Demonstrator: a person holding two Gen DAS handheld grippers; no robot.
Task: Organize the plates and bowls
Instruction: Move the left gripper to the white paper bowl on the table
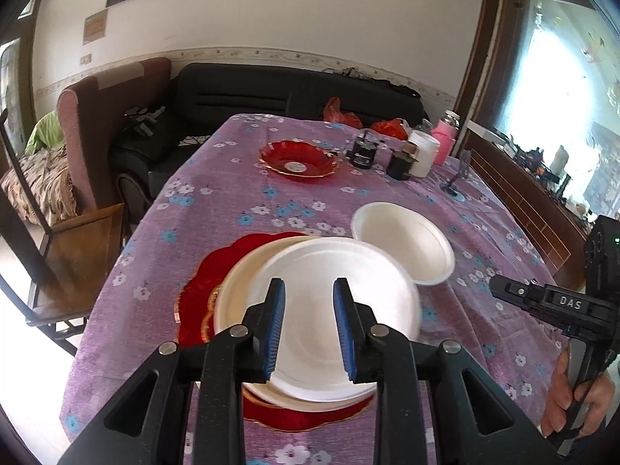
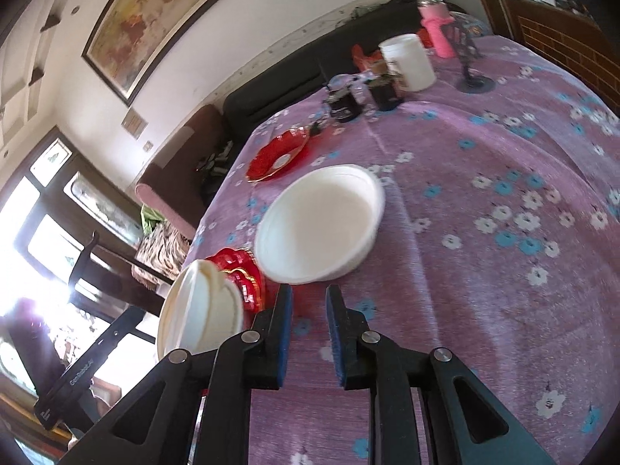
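In the left wrist view a white plate [image 1: 329, 302] lies skewed on a cream plate [image 1: 232, 294], which rests on a large red scalloped plate [image 1: 201, 283]. My left gripper [image 1: 309, 290] is open above this stack and holds nothing. A white bowl [image 1: 403, 240] sits just right of the stack, and a small red plate [image 1: 298, 159] lies farther back. In the right wrist view my right gripper [image 2: 308, 296] is open and empty over the cloth, just in front of the white bowl [image 2: 321, 221]. The stack [image 2: 201, 310] shows at its left, the small red plate [image 2: 279, 155] beyond.
A purple flowered cloth [image 1: 217, 201] covers the table. Dark jars [image 1: 364, 151], a white container [image 1: 424, 151] and a pink bottle [image 1: 445, 135] stand at the far right end. A black sofa [image 1: 240, 97] and a wooden chair [image 1: 77, 255] flank the table.
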